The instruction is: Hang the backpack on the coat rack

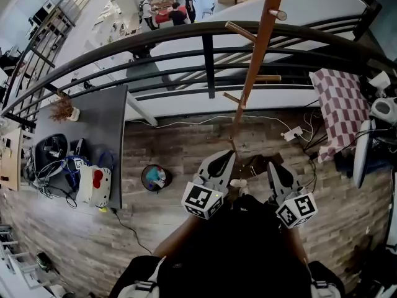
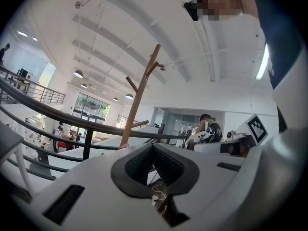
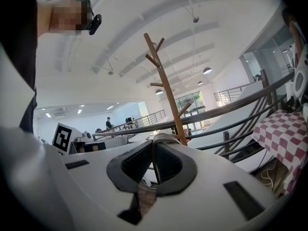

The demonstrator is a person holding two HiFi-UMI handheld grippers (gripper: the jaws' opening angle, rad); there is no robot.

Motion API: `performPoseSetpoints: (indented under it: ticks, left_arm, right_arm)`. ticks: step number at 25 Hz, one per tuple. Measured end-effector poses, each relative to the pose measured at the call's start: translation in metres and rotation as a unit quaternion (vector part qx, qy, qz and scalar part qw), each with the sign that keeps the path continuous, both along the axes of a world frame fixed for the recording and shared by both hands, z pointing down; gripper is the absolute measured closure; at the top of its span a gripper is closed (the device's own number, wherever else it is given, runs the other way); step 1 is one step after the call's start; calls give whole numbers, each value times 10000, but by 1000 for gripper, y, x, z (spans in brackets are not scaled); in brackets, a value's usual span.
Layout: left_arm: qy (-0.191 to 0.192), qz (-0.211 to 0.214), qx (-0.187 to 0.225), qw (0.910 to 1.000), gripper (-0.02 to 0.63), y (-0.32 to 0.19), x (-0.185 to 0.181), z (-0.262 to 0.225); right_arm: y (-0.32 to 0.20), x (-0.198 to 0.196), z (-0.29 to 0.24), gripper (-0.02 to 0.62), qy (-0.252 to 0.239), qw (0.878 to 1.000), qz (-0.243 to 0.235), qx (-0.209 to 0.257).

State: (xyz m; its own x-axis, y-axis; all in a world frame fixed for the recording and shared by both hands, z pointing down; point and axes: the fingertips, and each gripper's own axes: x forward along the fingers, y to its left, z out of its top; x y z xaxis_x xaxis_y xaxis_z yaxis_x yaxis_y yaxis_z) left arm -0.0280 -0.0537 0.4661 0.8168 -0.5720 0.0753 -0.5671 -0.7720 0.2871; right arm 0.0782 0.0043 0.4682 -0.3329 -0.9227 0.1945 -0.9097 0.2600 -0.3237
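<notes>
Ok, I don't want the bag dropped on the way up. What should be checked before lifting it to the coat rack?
1. Right claw shut on a strap: ok.
2. Left claw also gripping the bag: cannot tell. Its jaws are together, but nothing shows between them.
3. Coat rack upright and straight ahead of both claws: ok.
4. A free peg to take the strap: ok. The pegs in view are bare.
5. Backpack hanging free of the floor: cannot tell. The head view shows only its top, between the arms.
</notes>
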Motion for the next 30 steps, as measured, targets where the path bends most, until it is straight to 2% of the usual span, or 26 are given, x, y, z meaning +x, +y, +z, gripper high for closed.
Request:
performPoseSetpoints:
  ticks: [12,30]
  left_arm:
    - [61,-54,8,10000,598,-13,9,-2]
    - [53,-303,128,9994,598,-71,41,-11]
  right_arm:
    - [-11,3,2,569,-57,10000,-71,-24]
    - [-79,36,-5,569,-142,9989,-392,193]
